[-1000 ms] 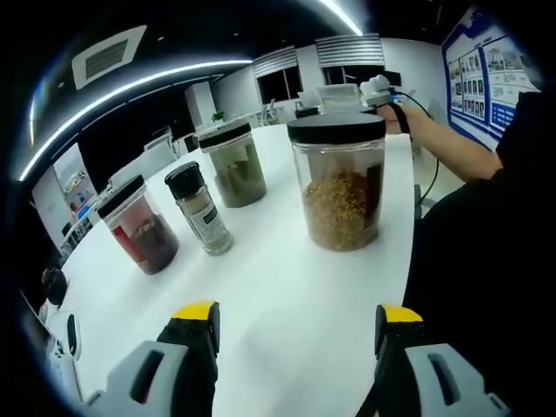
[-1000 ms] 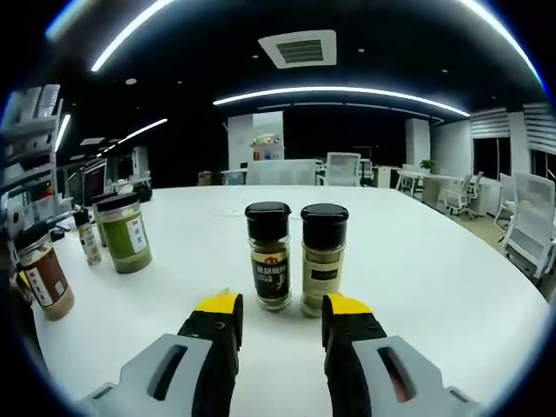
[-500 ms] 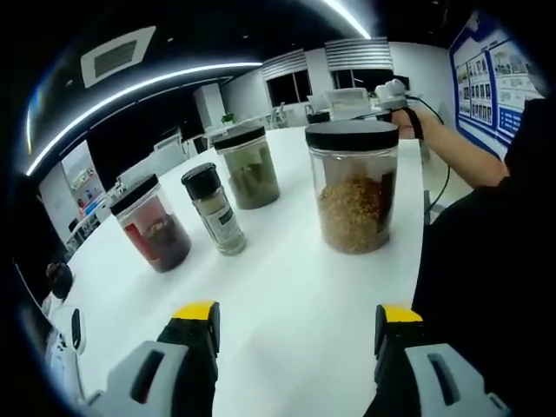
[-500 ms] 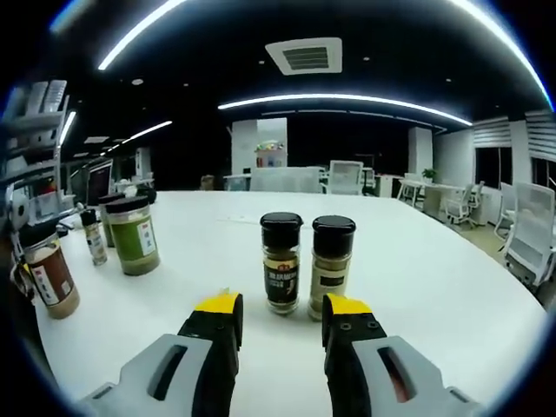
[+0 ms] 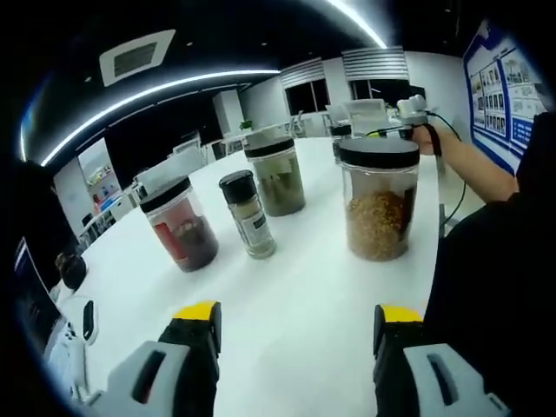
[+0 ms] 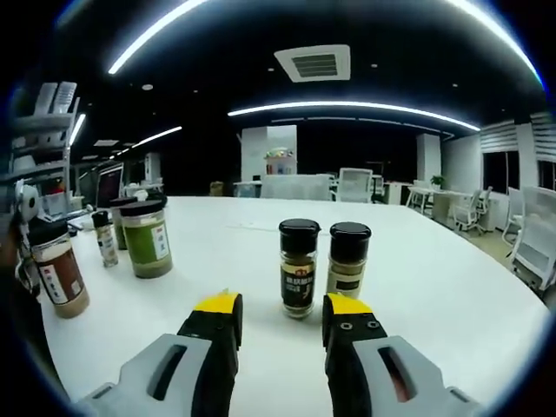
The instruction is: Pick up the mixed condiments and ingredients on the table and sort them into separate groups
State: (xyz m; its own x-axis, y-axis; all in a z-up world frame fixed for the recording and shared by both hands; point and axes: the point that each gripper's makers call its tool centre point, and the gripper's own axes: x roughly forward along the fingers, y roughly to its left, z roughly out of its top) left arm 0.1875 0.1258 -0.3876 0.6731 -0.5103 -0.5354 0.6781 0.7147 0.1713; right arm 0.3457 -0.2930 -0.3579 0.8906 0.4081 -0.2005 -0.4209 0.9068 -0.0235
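Left gripper [image 5: 295, 317], seen in the left gripper view, hangs released over the white table [image 5: 295, 287] with its yellow-tipped jaws spread wide and nothing between them. Ahead of it stand four containers, all upright and apart from the jaws: a wide clear jar of orange-brown flakes with a black lid [image 5: 379, 199] to the right, a small glass shaker with a black cap [image 5: 247, 215] nearer the middle, a clear jar of dark red contents [image 5: 182, 225] to its left, and a jar of greenish-brown dried leaves [image 5: 278, 175] behind. A person's outstretched arm [image 5: 465, 161] shows at the right edge. I judge this an approach stage, with no item taken; the next move would call for lining the jaws up on one container, likely the small shaker, and closing in.

Right gripper [image 6: 281, 314], in the right gripper view, is likewise unclenched and empty, jaws moderately apart. Just beyond its tips stand two small black-capped spice bottles side by side, one with a dark label [image 6: 299, 268] and one with a pale label [image 6: 348, 260], seemingly already grouped. Well off to the left are a green-powder jar [image 6: 147, 240] and a brown-filled jar [image 6: 58, 270].
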